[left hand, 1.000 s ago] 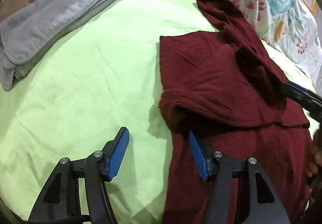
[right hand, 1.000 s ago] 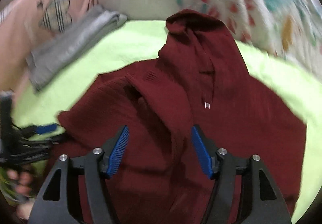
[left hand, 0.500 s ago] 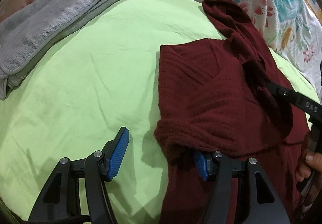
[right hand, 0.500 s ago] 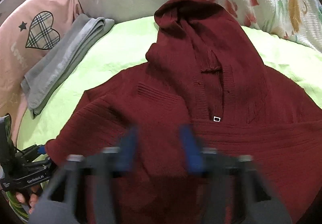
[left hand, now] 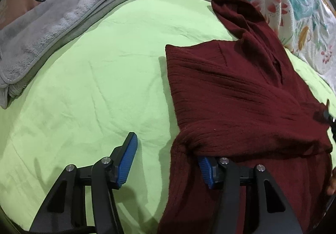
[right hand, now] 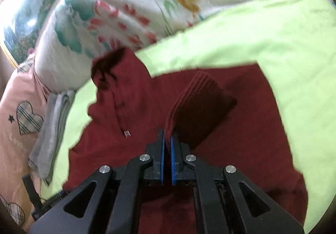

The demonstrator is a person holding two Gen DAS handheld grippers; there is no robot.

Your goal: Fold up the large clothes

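While right gripper (right hand: 167,145) pinches ribbed maroon knit hoodie (right hand: 201,99) cuff, my left gripper (left hand: 166,162), jaws closing, straddles its folded edge.

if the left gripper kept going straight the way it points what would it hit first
Probably the green sheet. The left gripper angles down at the bed, jaws closing, its left pad over bare sheet and its right pad tucked under the maroon hoodie edge, which might brush it first. Depth is unclear.
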